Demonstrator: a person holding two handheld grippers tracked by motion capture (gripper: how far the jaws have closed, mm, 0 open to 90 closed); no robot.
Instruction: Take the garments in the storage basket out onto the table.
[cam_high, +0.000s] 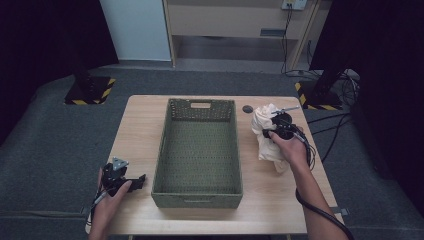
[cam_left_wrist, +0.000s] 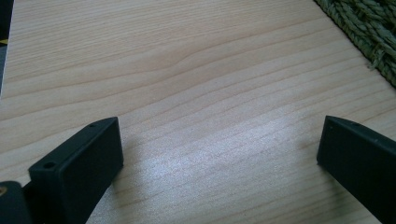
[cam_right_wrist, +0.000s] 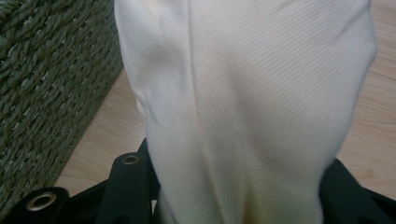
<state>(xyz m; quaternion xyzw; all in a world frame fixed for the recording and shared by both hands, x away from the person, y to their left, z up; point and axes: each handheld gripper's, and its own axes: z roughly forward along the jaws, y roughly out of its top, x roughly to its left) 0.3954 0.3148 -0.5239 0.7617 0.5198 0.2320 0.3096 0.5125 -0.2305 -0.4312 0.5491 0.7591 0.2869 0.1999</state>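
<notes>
We find a green woven basket (cam_high: 198, 152) standing at the middle of the wooden table (cam_high: 140, 125), with a crumpled white cloth (cam_high: 264, 131) lying on the tabletop just beside its right wall. The right gripper (cam_high: 276, 125) sits on that cloth, and in the right gripper view we see its jaws closed against the cloth (cam_right_wrist: 252, 107), which bulges up between them. The left gripper (cam_high: 131, 182) rests low at the table's near left corner, jaws spread wide over bare wood and gripping nothing.
</notes>
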